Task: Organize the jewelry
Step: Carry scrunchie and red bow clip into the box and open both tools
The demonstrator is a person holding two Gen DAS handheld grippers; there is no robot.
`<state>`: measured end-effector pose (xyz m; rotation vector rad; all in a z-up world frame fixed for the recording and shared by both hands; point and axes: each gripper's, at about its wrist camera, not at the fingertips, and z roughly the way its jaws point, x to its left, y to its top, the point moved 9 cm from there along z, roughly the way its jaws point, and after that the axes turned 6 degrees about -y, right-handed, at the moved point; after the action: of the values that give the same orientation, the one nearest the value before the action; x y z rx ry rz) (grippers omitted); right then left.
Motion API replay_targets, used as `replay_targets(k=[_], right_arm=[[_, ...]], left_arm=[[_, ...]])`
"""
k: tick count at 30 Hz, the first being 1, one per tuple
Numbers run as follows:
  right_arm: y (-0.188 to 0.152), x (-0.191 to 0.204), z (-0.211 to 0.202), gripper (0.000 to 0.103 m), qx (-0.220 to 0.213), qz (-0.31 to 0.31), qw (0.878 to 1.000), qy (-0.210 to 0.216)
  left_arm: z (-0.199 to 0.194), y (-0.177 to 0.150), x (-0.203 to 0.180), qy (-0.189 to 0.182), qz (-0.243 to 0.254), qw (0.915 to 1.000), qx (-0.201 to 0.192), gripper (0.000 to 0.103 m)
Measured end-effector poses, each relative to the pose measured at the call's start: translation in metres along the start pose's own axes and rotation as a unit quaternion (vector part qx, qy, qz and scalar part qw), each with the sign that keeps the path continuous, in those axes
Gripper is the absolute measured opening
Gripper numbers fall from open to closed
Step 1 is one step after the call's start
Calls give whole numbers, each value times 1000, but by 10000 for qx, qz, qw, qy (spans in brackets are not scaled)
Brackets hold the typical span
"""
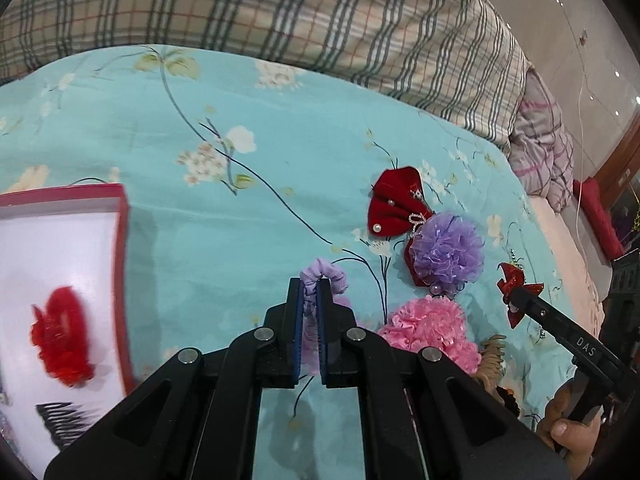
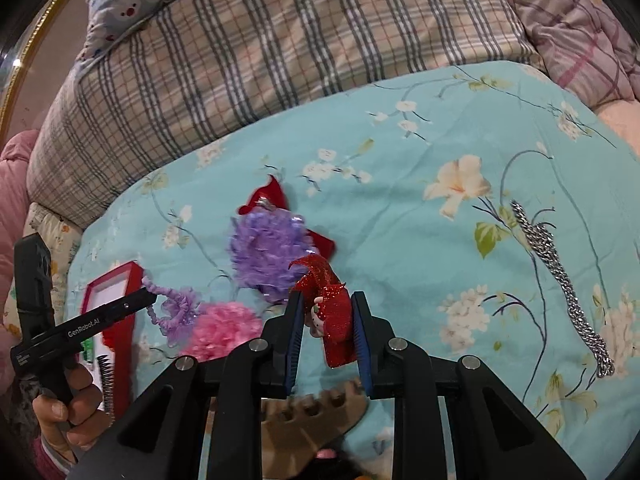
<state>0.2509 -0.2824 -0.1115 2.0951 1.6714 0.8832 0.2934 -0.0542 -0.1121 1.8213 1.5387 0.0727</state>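
Note:
My left gripper [image 1: 309,286] is shut on a lilac ruffled scrunchie [image 1: 326,276], held above the turquoise bedspread; it also shows in the right wrist view [image 2: 176,308]. My right gripper [image 2: 326,300] is shut on a red glitter bow clip [image 2: 334,316], seen in the left wrist view too [image 1: 516,284]. A red-rimmed white tray [image 1: 120,256] lies left, holding a red fluffy scrunchie [image 1: 60,336] and a black comb clip [image 1: 64,420]. On the bed lie a red velvet bow [image 1: 394,202], a purple tulle pompom [image 1: 448,250] and a pink pompom [image 1: 434,328].
A silver chain [image 2: 560,280] lies on the bedspread at the right. A tan claw clip [image 2: 316,412] lies under my right gripper. A plaid pillow [image 2: 280,48] and a pink checked quilt [image 2: 580,24] border the far side of the bed.

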Motion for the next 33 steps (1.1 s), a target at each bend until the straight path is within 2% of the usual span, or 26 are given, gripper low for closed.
replay_targets(k=[6, 18, 28, 33], right_arm=[[2, 26, -6, 23, -12, -81, 9997, 238], [-14, 99, 1, 23, 138, -473, 9967, 638], [-35, 198, 20, 24, 384, -894, 9875, 1236], [-44, 242, 30, 24, 487, -1077, 9821, 1470]], left_arm=[[-27, 2, 13, 111, -105, 9997, -190, 4], [-79, -2, 56, 296, -401, 9974, -521, 4], [-138, 3, 112, 638, -671, 9910, -963, 4], [-154, 4, 141, 796, -835, 9873, -1090, 4]])
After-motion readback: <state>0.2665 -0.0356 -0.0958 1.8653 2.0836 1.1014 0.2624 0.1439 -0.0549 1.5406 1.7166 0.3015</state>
